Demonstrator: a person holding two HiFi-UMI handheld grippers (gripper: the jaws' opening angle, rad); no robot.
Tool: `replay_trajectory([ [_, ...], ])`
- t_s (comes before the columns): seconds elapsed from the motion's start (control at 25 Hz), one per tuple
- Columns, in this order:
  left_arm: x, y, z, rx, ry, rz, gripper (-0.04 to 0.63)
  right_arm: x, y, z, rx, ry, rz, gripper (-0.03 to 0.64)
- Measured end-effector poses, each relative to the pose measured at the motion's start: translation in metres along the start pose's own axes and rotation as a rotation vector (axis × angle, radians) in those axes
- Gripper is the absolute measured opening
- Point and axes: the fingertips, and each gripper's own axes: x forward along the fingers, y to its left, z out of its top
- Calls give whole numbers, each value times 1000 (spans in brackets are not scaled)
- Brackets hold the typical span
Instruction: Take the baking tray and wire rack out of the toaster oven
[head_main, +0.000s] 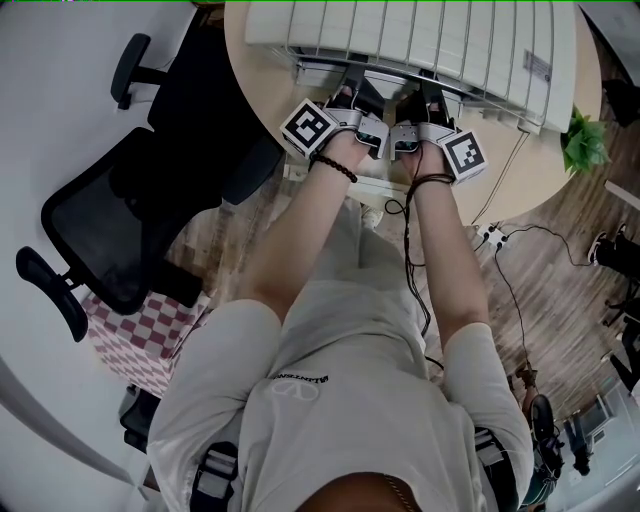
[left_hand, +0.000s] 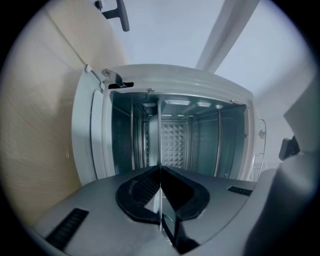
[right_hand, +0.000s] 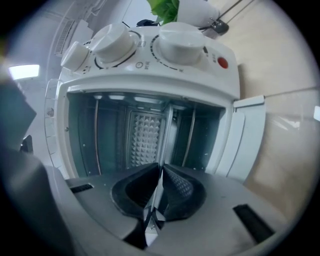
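Barely visible: baking tray (right_hand: 167, 137) edge-on between fingers (right_hand: 182, 187).

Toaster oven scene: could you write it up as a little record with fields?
Toaster oven: white, door open, on a round table
Knobs: white, on the control panel
Left gripper: shut on a thin metal edge, seemingly the baking tray
Right gripper: shut on the same edge

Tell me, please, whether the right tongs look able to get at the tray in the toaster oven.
Probably yes. The door stands open, nothing blocks the mouth of the toaster oven, and the right tongs look shut on what seems to be the tray, its thin edge running inside.
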Motion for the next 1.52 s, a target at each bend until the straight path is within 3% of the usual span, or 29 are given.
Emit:
replay_trajectory([
  [0.2,-5,-8,-7,-17,20,-8,8,-7,-2,0,-11,6,-9,31],
  [0.52,-18,-8,-5,-46,-18,-12,8,-17,1,-8,16,6,-10,31],
  [1.52,-86,-23,-25,-36,-4,-16,5,-83,7,-31,-23,40,-30,29],
])
